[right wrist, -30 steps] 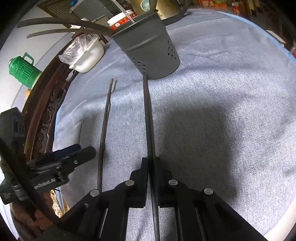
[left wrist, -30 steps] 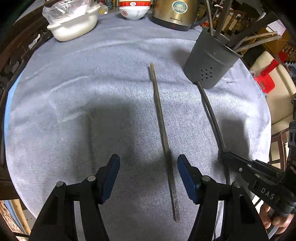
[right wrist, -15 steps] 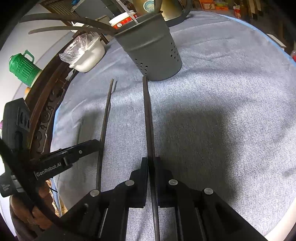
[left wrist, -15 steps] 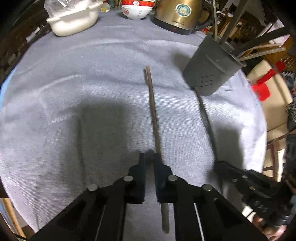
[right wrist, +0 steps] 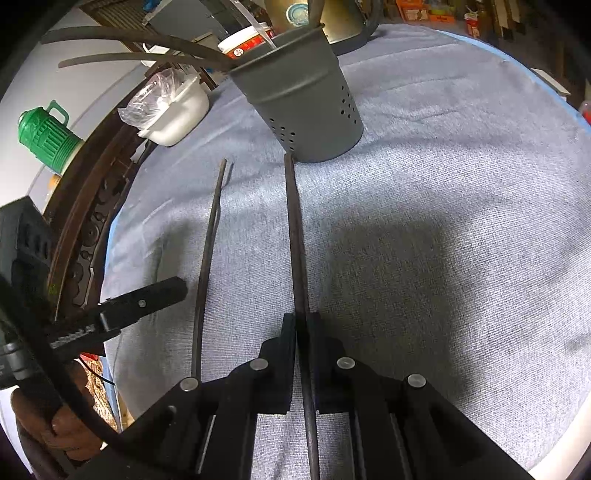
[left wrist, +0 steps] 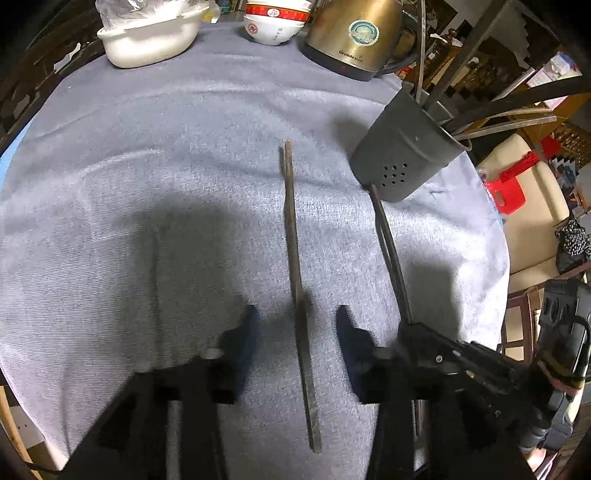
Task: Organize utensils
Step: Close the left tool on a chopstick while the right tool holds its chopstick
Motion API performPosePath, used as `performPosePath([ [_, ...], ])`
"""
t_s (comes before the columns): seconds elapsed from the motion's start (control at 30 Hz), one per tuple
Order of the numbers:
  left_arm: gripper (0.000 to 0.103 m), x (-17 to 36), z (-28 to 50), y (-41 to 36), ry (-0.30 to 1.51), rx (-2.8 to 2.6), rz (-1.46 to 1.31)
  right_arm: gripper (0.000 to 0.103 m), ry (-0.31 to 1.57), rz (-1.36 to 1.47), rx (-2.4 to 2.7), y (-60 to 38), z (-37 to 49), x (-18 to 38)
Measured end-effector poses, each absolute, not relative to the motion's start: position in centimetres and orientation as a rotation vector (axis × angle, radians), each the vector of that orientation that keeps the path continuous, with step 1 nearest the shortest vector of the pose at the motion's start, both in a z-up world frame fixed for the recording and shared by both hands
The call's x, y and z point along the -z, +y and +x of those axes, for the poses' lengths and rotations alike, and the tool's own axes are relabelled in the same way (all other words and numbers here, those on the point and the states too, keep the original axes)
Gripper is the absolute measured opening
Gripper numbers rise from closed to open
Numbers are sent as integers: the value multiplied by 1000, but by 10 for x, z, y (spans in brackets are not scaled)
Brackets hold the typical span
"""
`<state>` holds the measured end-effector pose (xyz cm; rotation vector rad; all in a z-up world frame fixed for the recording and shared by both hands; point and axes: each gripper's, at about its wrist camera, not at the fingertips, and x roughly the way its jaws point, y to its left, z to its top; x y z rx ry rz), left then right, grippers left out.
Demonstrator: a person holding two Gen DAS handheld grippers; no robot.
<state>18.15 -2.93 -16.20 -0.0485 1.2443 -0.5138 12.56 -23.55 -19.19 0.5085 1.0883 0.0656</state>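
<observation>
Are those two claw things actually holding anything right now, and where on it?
The right gripper is clamped on a dark chopstick, toward its near end. The left gripper's jaws have just opened around the other chopstick, not gripping it.

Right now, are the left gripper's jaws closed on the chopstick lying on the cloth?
No, the left gripper stands open, its jaws apart on either side of the chopstick, which lies on the cloth.

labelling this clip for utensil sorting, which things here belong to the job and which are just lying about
In the job:
- chopstick lying on the cloth, between the open left gripper jaws
- chopstick held by the right gripper
- grey utensil holder

Lying about:
- brass kettle
- stacked bowls
- white dish
- green jug
</observation>
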Motion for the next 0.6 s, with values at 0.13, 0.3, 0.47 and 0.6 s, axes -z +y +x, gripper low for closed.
performPosePath([
  [0.13, 46, 171, 185, -41, 1249, 491, -22, 9, 1085, 509, -68, -236, 125, 192],
  [0.3, 26, 177, 184, -43, 1235, 463, 10, 9, 1081, 509, -70, -237, 124, 192],
  [0.47, 7, 175, 184, -41, 1226, 476, 9, 9, 1077, 505, -69, -236, 125, 192],
  [0.6, 3, 178, 186, -38, 1232, 461, 29, 9, 1079, 514, -69, -237, 125, 192],
])
